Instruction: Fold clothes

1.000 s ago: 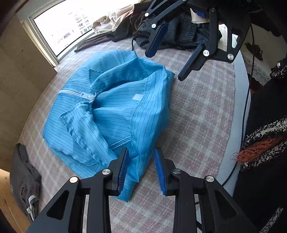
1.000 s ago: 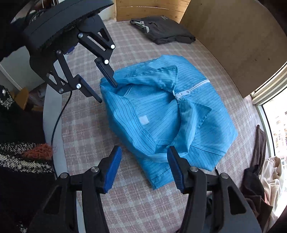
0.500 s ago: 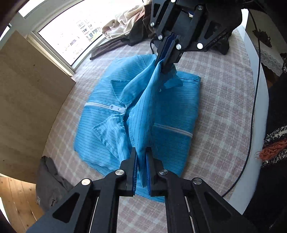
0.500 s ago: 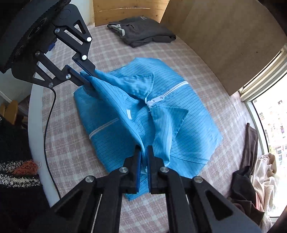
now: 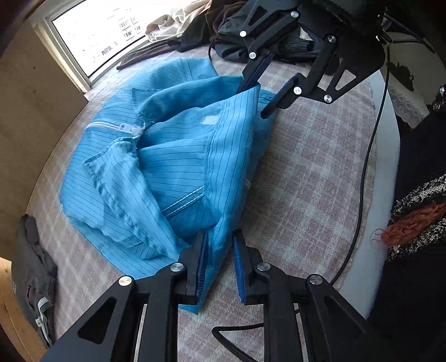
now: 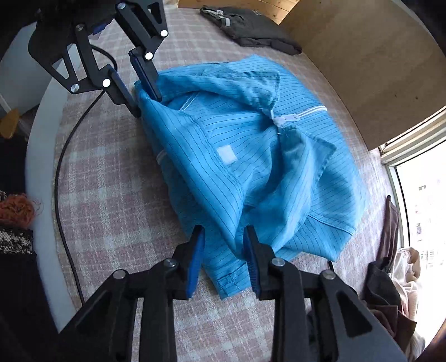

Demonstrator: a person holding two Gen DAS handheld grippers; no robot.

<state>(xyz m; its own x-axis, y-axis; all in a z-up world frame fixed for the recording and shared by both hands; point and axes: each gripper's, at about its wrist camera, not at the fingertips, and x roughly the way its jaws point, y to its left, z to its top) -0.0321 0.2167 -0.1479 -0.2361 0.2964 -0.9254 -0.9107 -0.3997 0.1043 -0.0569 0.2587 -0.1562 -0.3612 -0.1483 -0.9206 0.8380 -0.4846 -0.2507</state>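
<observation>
A blue pinstriped jacket (image 5: 167, 172) lies bunched on the checked tablecloth (image 5: 306, 181), its folded edge between the parted pads of both the left claw (image 5: 220, 264) and right claw (image 6: 223, 259), while only the right view shows a white patch (image 6: 226, 154) squarely.

Cloth and matt plastic under my cameras.
I see the jacket (image 5: 178, 167) as thin pinstriped cloth, the tablecloth (image 5: 306, 172) coarse woven plaid.

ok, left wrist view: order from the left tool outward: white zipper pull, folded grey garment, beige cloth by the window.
1. White zipper pull: ahead and left of the left tool, on the blue striped jacket.
2. Folded grey garment: far left, at the table edge.
3. Beige cloth: farthest, by the window.
</observation>
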